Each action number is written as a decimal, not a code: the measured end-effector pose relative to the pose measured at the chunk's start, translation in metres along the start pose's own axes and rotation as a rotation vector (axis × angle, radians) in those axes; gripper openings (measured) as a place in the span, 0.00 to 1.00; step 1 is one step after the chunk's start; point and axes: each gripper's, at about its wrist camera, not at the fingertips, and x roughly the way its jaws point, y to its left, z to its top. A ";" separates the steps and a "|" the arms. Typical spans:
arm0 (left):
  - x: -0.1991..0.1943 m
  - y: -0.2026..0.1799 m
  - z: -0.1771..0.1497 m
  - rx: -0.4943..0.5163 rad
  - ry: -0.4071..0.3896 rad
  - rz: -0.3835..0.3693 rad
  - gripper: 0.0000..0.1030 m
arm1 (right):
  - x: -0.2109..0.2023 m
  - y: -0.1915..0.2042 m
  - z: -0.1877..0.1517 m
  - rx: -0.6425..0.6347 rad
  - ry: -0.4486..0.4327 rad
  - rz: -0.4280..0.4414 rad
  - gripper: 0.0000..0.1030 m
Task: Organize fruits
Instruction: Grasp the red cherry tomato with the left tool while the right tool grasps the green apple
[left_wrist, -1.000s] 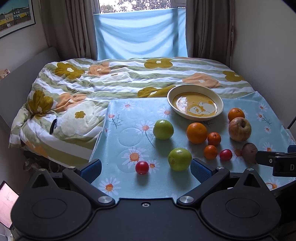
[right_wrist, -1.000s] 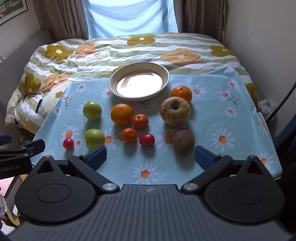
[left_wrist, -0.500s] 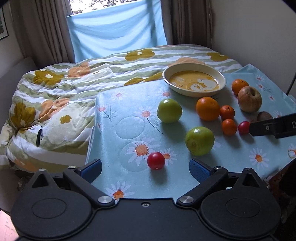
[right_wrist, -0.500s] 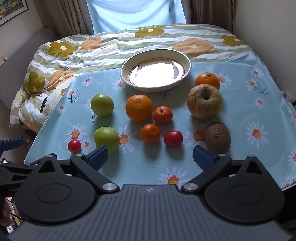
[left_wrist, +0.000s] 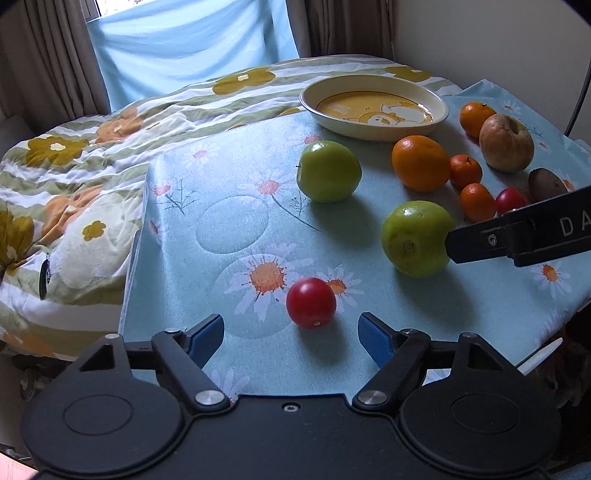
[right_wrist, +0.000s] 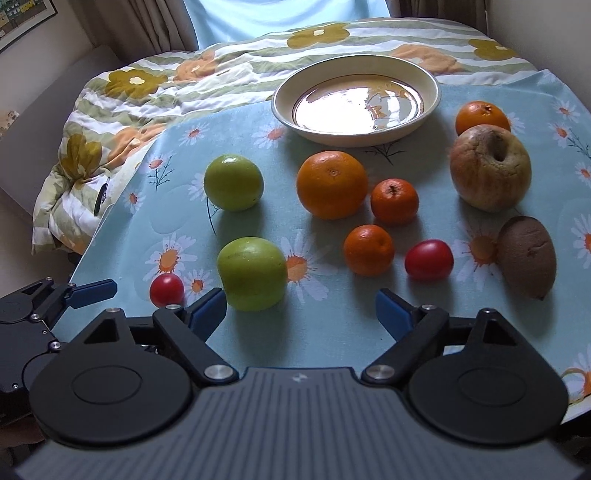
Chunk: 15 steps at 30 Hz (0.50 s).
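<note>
Fruits lie on a daisy-print cloth near an empty cream bowl, which also shows in the right wrist view. My left gripper is open, with a small red tomato just ahead between its fingers. My right gripper is open and empty, with a green apple close to its left finger. A second green apple, a big orange, two mandarins, a red tomato, a wrinkled apple and a brown kiwi lie beyond.
The cloth lies on a bed with a flowered striped quilt. A blue cloth hangs over the window behind. A wall stands at the right. The right gripper's finger crosses the left wrist view. The cloth's left edge drops off toward the quilt.
Both grippers have moved forward and lower toward the fruits. The left one has closed in on the small red tomato; the right one has neared the green apple. Both stay open.
</note>
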 end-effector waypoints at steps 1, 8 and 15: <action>0.003 0.000 0.001 0.000 0.003 -0.008 0.75 | 0.003 0.001 0.000 0.001 0.005 0.003 0.99; 0.014 -0.003 0.004 0.007 0.002 -0.044 0.65 | 0.017 0.006 0.004 0.025 0.031 0.042 0.93; 0.016 -0.004 0.008 0.004 -0.009 -0.097 0.37 | 0.026 0.014 0.008 0.018 0.035 0.061 0.88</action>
